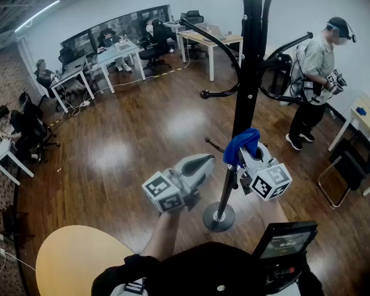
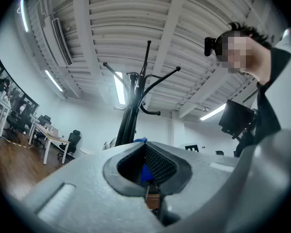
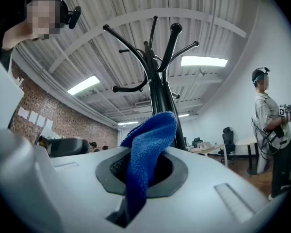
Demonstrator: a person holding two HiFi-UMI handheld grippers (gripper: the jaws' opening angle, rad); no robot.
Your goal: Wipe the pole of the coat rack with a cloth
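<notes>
Low on the coat rack's pole (image 1: 244, 97), held the right gripper (image 1: 245, 157) with its jaws clamped on a blue cloth (image 1: 242, 142). Had the cloth bunched up out of the hollow between the jaws and folded over their tips, touching the pole's near side. Carried the left gripper (image 1: 205, 163) just left of the pole, jaws together with nothing between them, tips aimed toward the pole. Could not tell whether those tips touched it. Through the left gripper's hollow, glimpsed a scrap of the blue cloth beyond.

Below both grippers, saw the pole run down into the rack's round base (image 1: 219, 217) on the glossy wooden floor (image 1: 148, 122). Above, saw black curved hooks (image 1: 217, 45) branching off to left and right. Near the lower left edge, noted a round yellow table (image 1: 74, 258). Well apart on the right, noted a standing person (image 1: 316, 73) holding grippers at the waist. Along the far wall, noted white desks (image 1: 114, 54) with seated people and office chairs.
</notes>
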